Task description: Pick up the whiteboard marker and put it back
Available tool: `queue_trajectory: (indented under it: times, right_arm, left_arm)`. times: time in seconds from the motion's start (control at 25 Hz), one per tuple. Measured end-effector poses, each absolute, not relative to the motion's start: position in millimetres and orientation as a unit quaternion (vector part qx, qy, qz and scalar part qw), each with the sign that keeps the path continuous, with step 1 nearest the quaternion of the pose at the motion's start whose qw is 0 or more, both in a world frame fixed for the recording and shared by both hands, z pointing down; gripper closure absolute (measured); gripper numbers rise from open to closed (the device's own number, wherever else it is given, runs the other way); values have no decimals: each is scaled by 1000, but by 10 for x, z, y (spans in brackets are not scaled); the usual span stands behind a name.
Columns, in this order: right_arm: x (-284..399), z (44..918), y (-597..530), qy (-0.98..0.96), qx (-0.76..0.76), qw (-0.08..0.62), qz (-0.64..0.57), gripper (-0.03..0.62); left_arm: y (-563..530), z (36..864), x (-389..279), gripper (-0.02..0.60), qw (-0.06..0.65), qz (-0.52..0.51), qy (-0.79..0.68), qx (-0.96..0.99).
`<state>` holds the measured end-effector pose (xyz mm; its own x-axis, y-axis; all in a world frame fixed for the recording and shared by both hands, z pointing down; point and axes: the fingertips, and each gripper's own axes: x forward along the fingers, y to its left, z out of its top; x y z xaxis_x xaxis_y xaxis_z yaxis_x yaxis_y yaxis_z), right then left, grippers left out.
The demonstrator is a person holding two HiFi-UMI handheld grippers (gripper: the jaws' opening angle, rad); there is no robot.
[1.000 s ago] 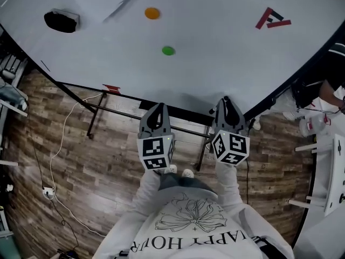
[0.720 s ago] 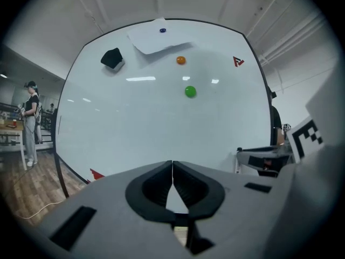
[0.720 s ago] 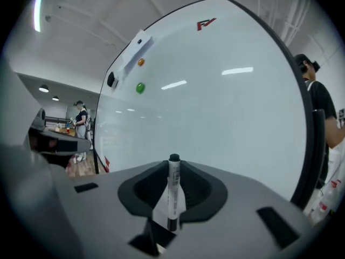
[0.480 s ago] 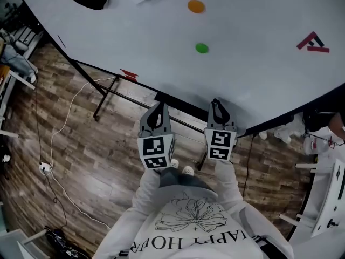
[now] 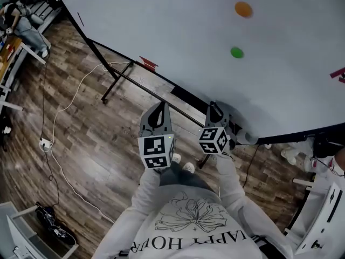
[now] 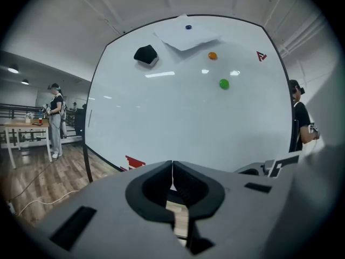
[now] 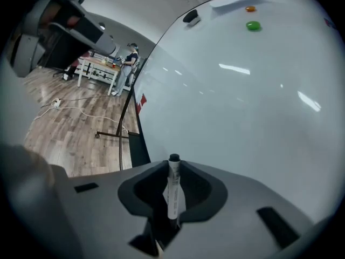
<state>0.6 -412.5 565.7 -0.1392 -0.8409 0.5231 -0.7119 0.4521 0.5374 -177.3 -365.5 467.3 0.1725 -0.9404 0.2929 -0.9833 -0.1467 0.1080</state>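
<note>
The right gripper (image 5: 214, 110) has the marker (image 7: 173, 190). Its jaws are closed on the marker's body and squeeze it from both sides. The marker lies the long way along the jaws. Its black cap end sticks out a little past the tips and points to 12 o'clock in the right gripper view, straight at the board (image 5: 188, 42).

The left gripper (image 5: 160, 110) holds nothing. Its jaws are pressed together with nothing between them. In the head view it sits at about 9 o'clock from the right gripper, side by side with it.

From both grippers the board lies at 12 o'clock. The right gripper's tip is just beside the board's bottom edge (image 5: 116, 49), and the left one is a bit short of it, over the floor. The green dot (image 5: 236, 52) is on the board at about 1 o'clock from the right gripper, well apart from it.

I can't see the place where the marker lives. My guess is a ledge along the bottom edge. If so, the right hand is the one to do it. The marker would then need to turn from pointing at the board to lying along the edge.
</note>
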Motion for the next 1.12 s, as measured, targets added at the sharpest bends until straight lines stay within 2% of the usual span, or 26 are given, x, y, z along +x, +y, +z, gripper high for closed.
queue_trajectory:
  times: [0.32, 0.56, 0.76, 1.12]
  right_arm:
    - [-287, 6056, -4211, -758, 469, 442, -103, 526]
    - [-364, 6211, -4185, -769, 462, 433, -85, 507]
    - [-368, 6023, -4153, -783, 483, 388, -66, 481]
    - [-74, 5174, -4047, -783, 571, 246, -14, 546]
  left_arm:
    - [-3594, 4834, -2073, 575, 151, 86, -660, 731]
    - [-3547, 4921, -2119, 575, 158, 89, -663, 726]
    - [-3564, 4882, -2014, 575, 154, 90, -656, 733]
    - [-3663, 4598, -1613, 575, 122, 79, -629, 764]
